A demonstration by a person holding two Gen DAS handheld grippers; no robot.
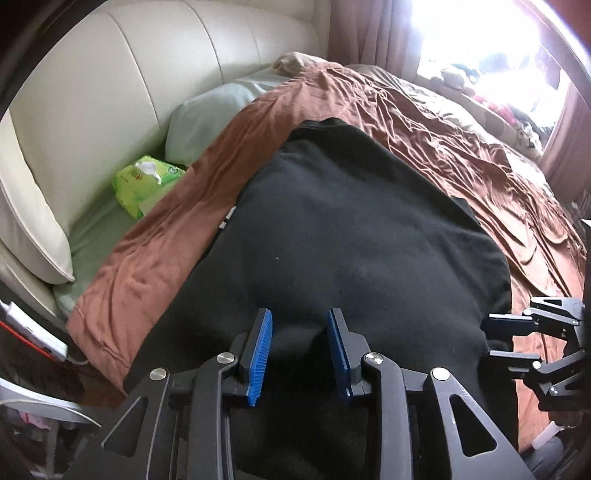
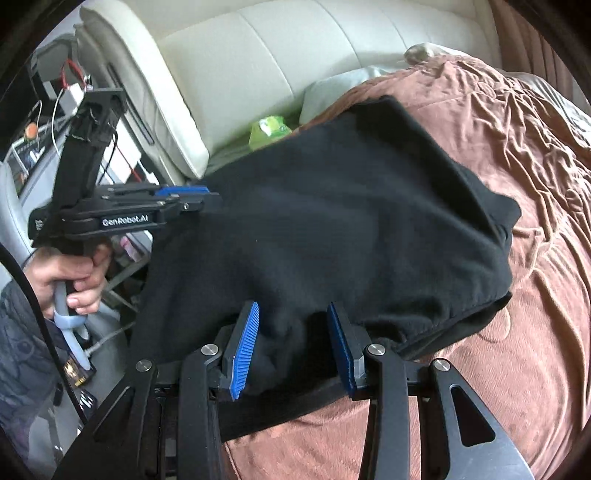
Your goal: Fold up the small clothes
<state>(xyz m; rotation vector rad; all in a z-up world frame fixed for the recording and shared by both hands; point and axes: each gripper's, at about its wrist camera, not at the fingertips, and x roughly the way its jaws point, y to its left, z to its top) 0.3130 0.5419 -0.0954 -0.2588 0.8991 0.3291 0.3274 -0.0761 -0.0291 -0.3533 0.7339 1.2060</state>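
Note:
A black fleece garment (image 1: 351, 229) lies spread on the brown bedspread (image 1: 461, 155); it also shows in the right wrist view (image 2: 351, 221). My left gripper (image 1: 300, 317) is open, its blue pads either side of a fold at the garment's near edge. It shows from the side in the right wrist view (image 2: 207, 199) at the garment's left edge. My right gripper (image 2: 293, 314) is open over the garment's near right edge, cloth bunched between its pads. It shows at the right in the left wrist view (image 1: 487, 338).
A cream padded headboard (image 1: 129, 74) stands at the back left. A pale green pillow (image 1: 207, 118) and a green wipes pack (image 1: 146, 181) lie beside it. Curtains and a bright window (image 1: 480, 33) are at the far right. Cables and clutter (image 2: 55, 110) sit left of the bed.

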